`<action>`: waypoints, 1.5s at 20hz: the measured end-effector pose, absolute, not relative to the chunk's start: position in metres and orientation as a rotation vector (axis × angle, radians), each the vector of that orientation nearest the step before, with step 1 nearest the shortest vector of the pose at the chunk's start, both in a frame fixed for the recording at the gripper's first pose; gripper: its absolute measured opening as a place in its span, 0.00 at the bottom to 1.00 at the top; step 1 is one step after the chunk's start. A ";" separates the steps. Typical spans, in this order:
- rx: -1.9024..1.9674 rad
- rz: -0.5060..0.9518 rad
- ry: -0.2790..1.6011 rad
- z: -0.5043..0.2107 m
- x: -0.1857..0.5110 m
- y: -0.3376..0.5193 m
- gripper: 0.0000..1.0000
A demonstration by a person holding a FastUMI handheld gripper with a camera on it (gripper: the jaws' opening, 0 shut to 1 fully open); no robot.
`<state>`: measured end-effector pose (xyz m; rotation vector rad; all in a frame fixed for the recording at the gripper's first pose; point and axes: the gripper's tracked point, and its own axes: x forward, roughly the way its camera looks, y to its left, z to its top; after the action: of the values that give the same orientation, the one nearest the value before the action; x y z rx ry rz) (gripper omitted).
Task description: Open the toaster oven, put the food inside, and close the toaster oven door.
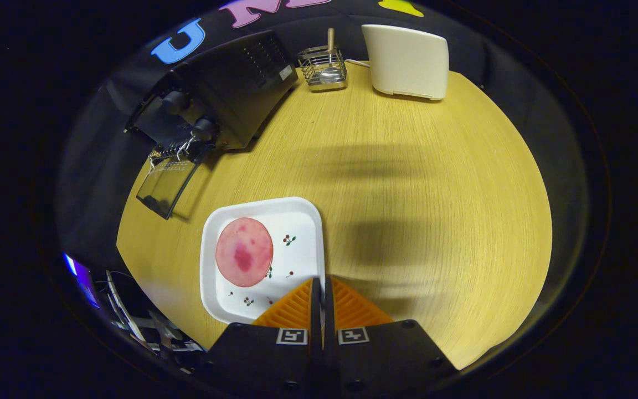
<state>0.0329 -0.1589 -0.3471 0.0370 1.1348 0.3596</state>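
Gripper with fingers pressed together and empty hovered over the plate's near-right rim, the ham slice lying on the plate's left half; a thin, flat slice risked slipping before reaching the open toaster oven at the table's far-left corner.

No wording can be read on anything here. The claw carries two square black-and-white coded markers, one on each finger body (patterns, not letters). A small pale label on the toaster oven is too tiny to read.
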 end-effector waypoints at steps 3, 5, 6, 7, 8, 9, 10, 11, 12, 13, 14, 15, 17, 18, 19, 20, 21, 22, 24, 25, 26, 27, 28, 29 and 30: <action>0.068 0.360 1.145 -0.348 0.031 -0.159 0.06; 0.161 0.360 1.176 -0.347 0.026 -0.153 0.06; 0.212 0.358 1.184 -0.346 0.024 -0.150 0.05; 0.256 0.352 1.188 -0.343 0.023 -0.149 0.05; 0.291 0.349 1.189 -0.339 0.021 -0.148 0.05; 0.323 0.351 1.186 -0.333 0.018 -0.146 0.06; 0.352 0.354 1.182 -0.326 0.016 -0.145 0.06; 0.381 0.352 1.175 -0.319 0.015 -0.143 0.06; 0.408 0.346 1.167 -0.313 0.016 -0.142 0.06; 0.436 0.338 1.158 -0.308 0.015 -0.140 0.05; 0.464 0.325 1.144 -0.303 0.016 -0.139 0.05; 0.492 0.312 1.132 -0.298 0.015 -0.138 0.05; 0.550 0.289 1.112 -0.289 0.013 -0.133 0.05; 0.579 0.280 1.105 -0.285 0.012 -0.130 0.05; 0.602 0.265 1.094 -0.281 0.010 -0.129 0.05; 0.618 0.244 1.080 -0.277 0.009 -0.129 0.06; 0.628 0.220 1.063 -0.274 0.007 -0.129 0.05; 0.640 0.199 1.049 -0.271 0.005 -0.129 0.05; 0.676 0.170 1.026 -0.263 -0.003 -0.126 0.05; 0.697 0.160 1.014 -0.259 -0.007 -0.122 0.05; 0.718 0.152 1.004 -0.254 -0.011 -0.117 0.05; 0.736 0.145 0.991 -0.247 -0.016 -0.113 0.05; 0.746 0.138 0.974 -0.241 -0.019 -0.107 0.05; 0.755 0.133 0.956 -0.235 -0.023 -0.100 0.05; 0.764 0.132 0.945 -0.230 -0.026 -0.093 0.05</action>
<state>-0.0261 -0.0929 -0.2302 0.7643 0.9447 0.1322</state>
